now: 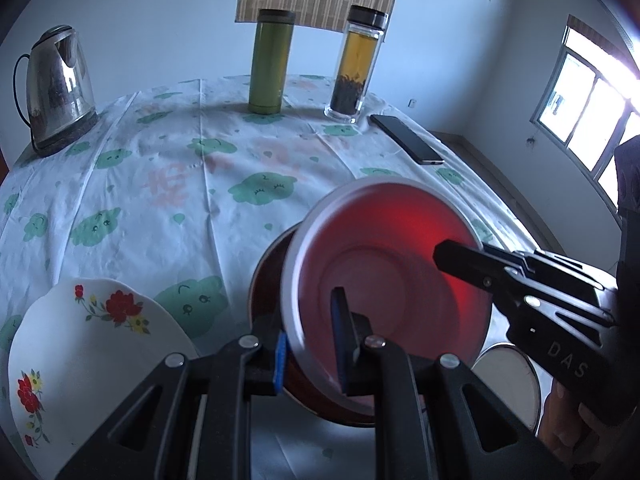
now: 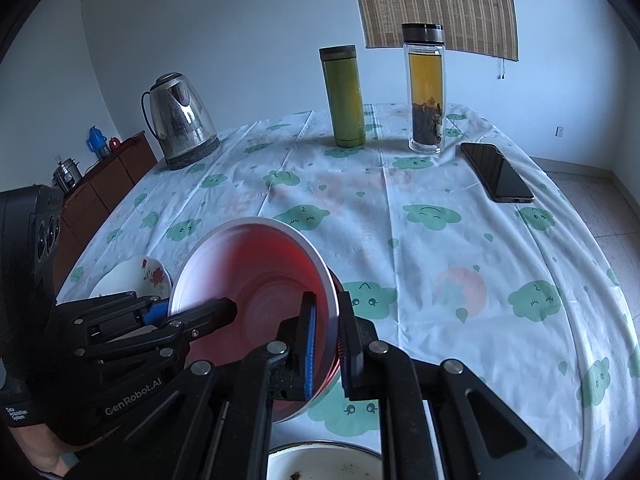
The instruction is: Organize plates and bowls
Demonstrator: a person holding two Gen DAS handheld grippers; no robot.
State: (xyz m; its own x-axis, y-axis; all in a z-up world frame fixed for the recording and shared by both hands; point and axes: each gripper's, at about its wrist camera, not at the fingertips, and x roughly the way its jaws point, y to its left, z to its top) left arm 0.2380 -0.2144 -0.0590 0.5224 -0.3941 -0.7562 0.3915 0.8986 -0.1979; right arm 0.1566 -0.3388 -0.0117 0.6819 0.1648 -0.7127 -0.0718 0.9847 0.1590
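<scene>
A red bowl (image 1: 384, 264) with a silver rim hangs tilted above the table, its inside facing both cameras. My left gripper (image 1: 310, 332) is shut on its near left rim, one blue pad outside and one inside. My right gripper (image 1: 456, 260) comes in from the right and is shut on the opposite rim. In the right wrist view the same bowl (image 2: 256, 280) sits between my right gripper (image 2: 326, 320) and my left gripper (image 2: 192, 312). A dark red surface (image 1: 266, 276) shows behind the bowl; I cannot tell whether it is a second bowl.
A white plate with red flowers (image 1: 80, 360) (image 2: 140, 276) lies at the near left. A white enamel dish (image 1: 504, 380) (image 2: 320, 460) sits near the front edge. At the back stand a kettle (image 2: 180, 120), a green flask (image 2: 344, 96), a tea bottle (image 2: 426, 92) and a phone (image 2: 496, 172).
</scene>
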